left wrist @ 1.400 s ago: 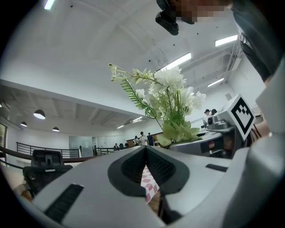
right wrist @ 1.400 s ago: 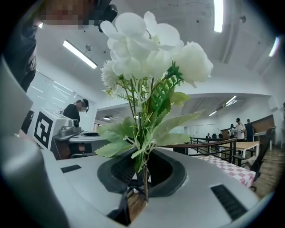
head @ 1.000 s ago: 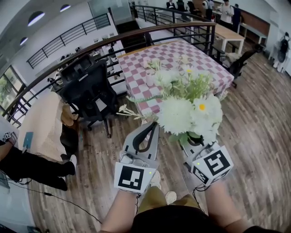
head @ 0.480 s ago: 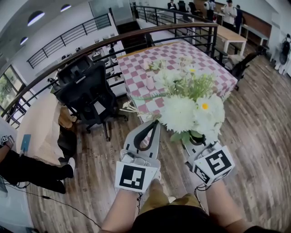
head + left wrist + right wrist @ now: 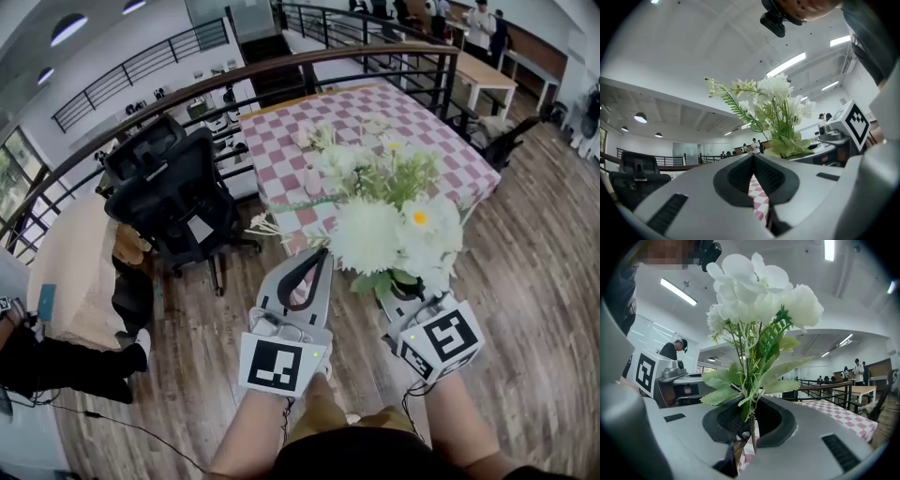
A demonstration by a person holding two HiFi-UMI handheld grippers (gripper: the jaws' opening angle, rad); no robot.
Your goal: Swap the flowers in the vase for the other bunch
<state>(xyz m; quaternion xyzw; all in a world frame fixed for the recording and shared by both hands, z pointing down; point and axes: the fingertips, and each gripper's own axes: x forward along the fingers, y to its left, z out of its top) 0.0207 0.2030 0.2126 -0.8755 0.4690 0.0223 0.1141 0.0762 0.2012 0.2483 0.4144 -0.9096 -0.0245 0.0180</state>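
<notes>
Flowers [image 5: 394, 234] gripped in the right tool [image 5: 750, 420], checked bench [image 5: 375, 112] up ahead.
White bunch stands upright, stems clamped between the right tool's jaws, blooms over the wooden floor [image 5: 525, 281] just short of the bench. Left tool [image 5: 322, 256] sits alongside, jaws pressed together, nothing between them. Black office chair [image 5: 178, 197] off to the left.

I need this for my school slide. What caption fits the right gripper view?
The right tool grips a bunch of white flowers by its stems, a pink checked table beyond.
</notes>
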